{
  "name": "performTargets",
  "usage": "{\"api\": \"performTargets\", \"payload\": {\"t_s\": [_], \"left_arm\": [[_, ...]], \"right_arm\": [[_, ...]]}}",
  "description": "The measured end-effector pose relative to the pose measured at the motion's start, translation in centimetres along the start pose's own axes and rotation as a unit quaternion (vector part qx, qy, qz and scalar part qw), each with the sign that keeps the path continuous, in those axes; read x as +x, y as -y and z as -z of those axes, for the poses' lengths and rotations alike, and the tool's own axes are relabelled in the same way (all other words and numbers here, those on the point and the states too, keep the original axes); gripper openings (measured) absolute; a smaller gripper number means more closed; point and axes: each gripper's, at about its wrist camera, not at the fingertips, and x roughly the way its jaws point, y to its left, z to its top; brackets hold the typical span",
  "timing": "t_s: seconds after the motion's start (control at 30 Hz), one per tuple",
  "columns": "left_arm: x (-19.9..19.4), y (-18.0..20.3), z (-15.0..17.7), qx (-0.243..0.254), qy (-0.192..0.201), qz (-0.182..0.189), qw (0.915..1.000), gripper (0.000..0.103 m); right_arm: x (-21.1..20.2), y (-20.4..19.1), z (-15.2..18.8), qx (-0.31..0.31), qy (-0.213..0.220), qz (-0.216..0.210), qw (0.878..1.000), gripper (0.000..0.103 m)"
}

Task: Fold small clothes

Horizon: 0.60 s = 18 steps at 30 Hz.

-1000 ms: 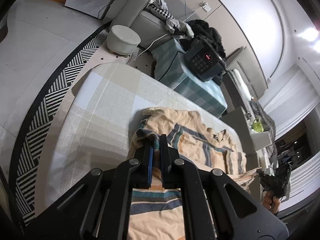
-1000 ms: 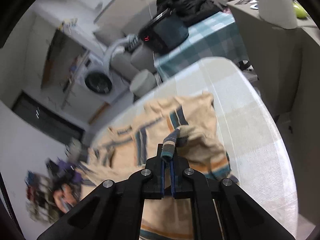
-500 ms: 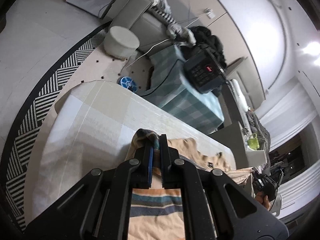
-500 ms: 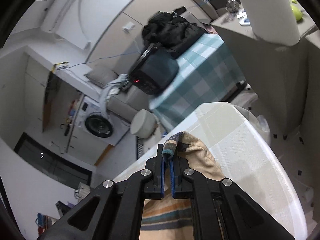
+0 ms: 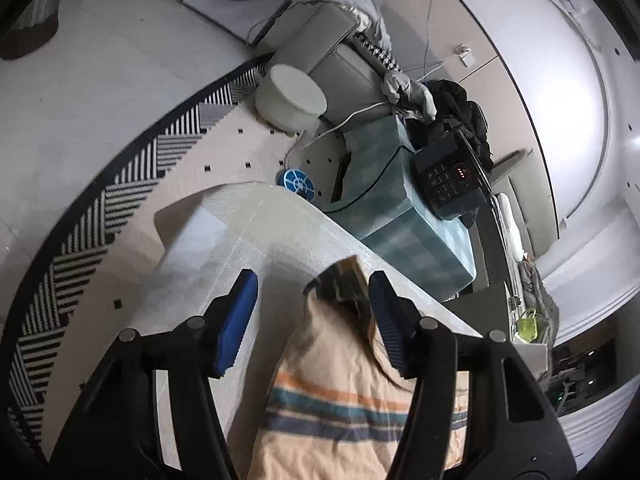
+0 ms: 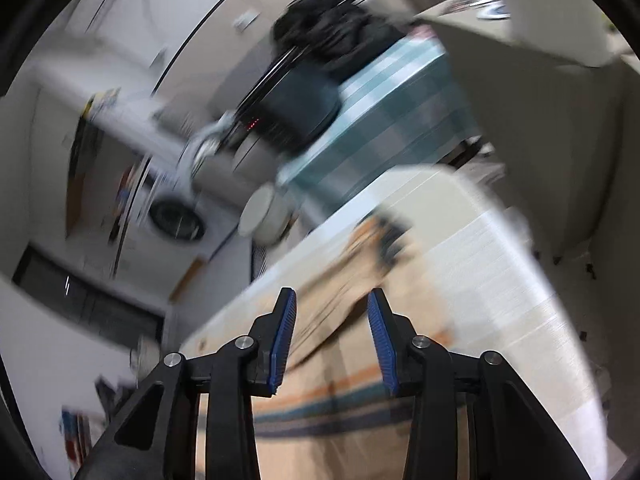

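Left hand-held gripper [image 5: 312, 292]: just opened, released; striped shirt [image 5: 340, 396] lying between the blue pads [image 5: 236, 320], apparently not pinched. Right hand-held gripper [image 6: 331, 316]: also just opened, released, nothing clamped; view heavily blurred. Shirt folded over, flat on the pale checked surface [image 5: 224, 248], dark-trimmed corner pointing toward the teal-clothed side table [image 5: 408, 216]. Black appliance [image 5: 448, 176] on that side table.

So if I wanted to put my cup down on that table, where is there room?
Bare tablecloth lies left of the striped shirt, out to the table's far corner, and in the right wrist view to its right. The shirt fills the middle, between both hand-held grippers.
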Motion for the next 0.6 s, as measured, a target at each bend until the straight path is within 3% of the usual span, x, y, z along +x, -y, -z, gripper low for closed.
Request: {"api": "performTargets", "payload": {"t_s": [0.13, 0.17, 0.3, 0.4, 0.5, 0.6], "left_arm": [[-1.7, 2.5, 1.9, 0.04, -0.001, -0.001, 0.9992, 0.054], [-1.9, 3.4, 2.5, 0.053, -0.004, 0.001, 0.9986, 0.054], [-0.9, 6.4, 5.1, 0.099, -0.037, 0.0, 0.9944, 0.054], [0.1, 7.5, 6.3, 0.107, -0.06, 0.001, 0.9924, 0.054], [0.7, 8.7, 7.8, 0.125, -0.085, 0.021, 0.9883, 0.054], [1.5, 10.7, 9.7, 0.161, -0.105, 0.037, 0.9807, 0.054]], "right_arm": [[2.7, -2.0, 2.2, -0.007, -0.066, -0.023, 0.998, 0.051], [3.4, -2.2, 2.5, -0.005, -0.074, -0.024, 0.997, 0.055], [6.4, -1.5, 2.5, 0.03, -0.089, -0.01, 0.996, 0.056], [7.7, -1.2, 1.3, 0.064, -0.082, -0.047, 0.993, 0.056], [7.9, -1.6, -0.3, 0.093, -0.05, -0.116, 0.988, 0.056], [8.0, -1.7, -1.7, 0.112, -0.014, -0.115, 0.987, 0.056]]}}
